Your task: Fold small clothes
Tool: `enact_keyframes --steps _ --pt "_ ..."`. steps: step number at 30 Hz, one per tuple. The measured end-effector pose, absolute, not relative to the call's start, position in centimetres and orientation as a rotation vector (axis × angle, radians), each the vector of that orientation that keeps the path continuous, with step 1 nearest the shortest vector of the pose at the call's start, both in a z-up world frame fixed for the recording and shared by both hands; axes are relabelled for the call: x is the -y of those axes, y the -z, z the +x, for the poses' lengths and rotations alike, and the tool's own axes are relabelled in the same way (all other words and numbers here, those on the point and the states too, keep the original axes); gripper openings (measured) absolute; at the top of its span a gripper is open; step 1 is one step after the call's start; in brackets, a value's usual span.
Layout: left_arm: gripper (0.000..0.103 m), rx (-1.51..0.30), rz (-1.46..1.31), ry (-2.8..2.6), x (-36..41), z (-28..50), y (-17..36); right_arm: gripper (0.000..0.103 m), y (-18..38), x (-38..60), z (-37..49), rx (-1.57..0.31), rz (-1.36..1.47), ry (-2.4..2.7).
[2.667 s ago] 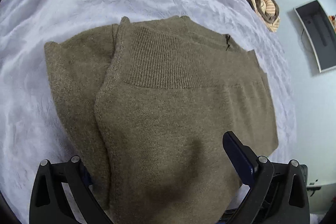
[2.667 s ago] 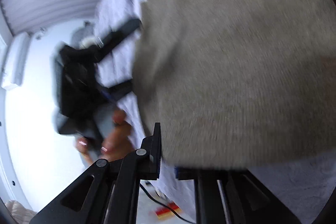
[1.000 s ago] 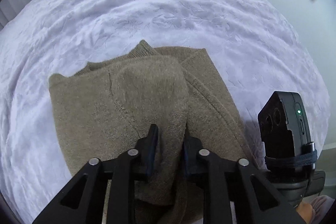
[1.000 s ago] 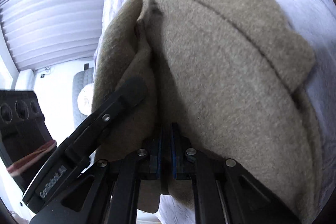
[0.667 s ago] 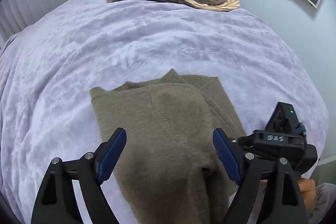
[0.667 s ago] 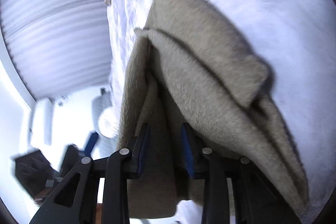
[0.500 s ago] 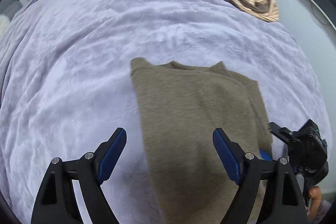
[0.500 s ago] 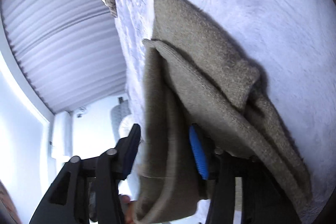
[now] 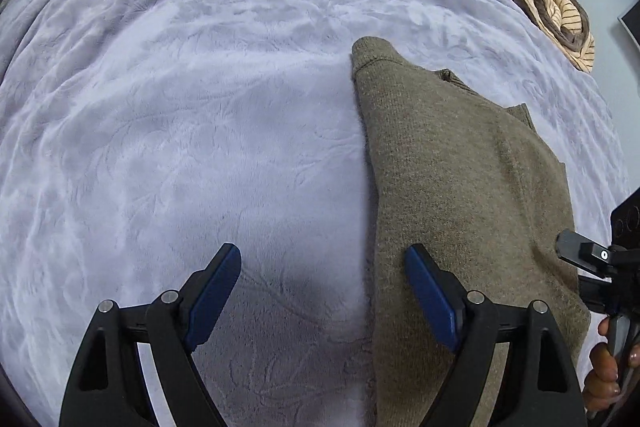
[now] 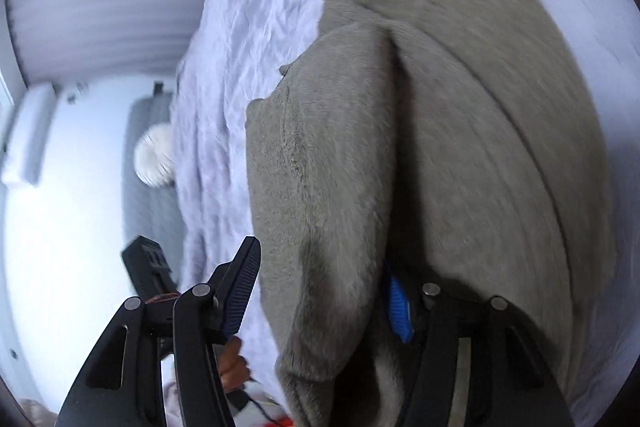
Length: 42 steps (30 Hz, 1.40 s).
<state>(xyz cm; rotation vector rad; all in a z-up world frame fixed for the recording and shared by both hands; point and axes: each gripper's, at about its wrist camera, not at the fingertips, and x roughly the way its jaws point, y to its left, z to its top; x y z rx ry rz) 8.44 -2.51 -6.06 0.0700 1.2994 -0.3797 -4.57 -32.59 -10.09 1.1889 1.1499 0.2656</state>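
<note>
We see the left gripper (image 9: 322, 291), black arms with blue pads, jaws released after just opening, nothing between them but the pale lilac plush bedspread (image 9: 180, 87) with its embossed swirl texture. Its right pad overlaps the edge of the folded olive-brown knit sweater (image 9: 452, 179), fuzzy, roughly rectangular, lying flat on the bedspread. Far right, crumpled striped tan clothes (image 9: 560, 11). The right gripper (image 10: 320, 287) has just been opening; a sweater fold lies loose between its spread pads.

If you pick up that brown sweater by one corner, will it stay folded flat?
Probably not. The sweater is soft knit lying in loose layers, so it would likely droop and unfold. It looks thick and fuzzy, so probably not slippery on the plush blanket.
</note>
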Motion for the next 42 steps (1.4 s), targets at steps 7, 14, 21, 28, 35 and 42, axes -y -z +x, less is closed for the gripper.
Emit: enact_keyframes --steps 7,14,21,28,35,42 --pt "0.085 -1.27 0.118 0.379 3.1 8.1 4.8 0.015 3.9 30.7 -2.3 -1.097 0.924 -0.313" --pt "0.085 -1.201 0.163 0.51 8.4 6.9 2.2 0.014 -1.3 35.2 -4.1 -0.947 0.835 -0.277" --pt "0.087 -1.26 0.237 0.563 11.8 6.6 5.8 0.015 6.7 38.2 -5.5 -1.126 0.96 -0.066" --pt "0.099 -1.279 0.27 0.574 10.8 7.0 5.5 0.023 9.2 39.6 -8.2 -1.119 1.038 -0.02" --pt "0.099 -1.258 0.313 0.6 9.8 5.2 3.0 0.024 1.4 36.9 -12.0 -1.098 0.8 -0.037" --pt "0.099 -1.299 0.401 0.6 9.9 1.2 5.6 0.013 -0.2 31.9 -13.1 -1.152 0.629 -0.099"
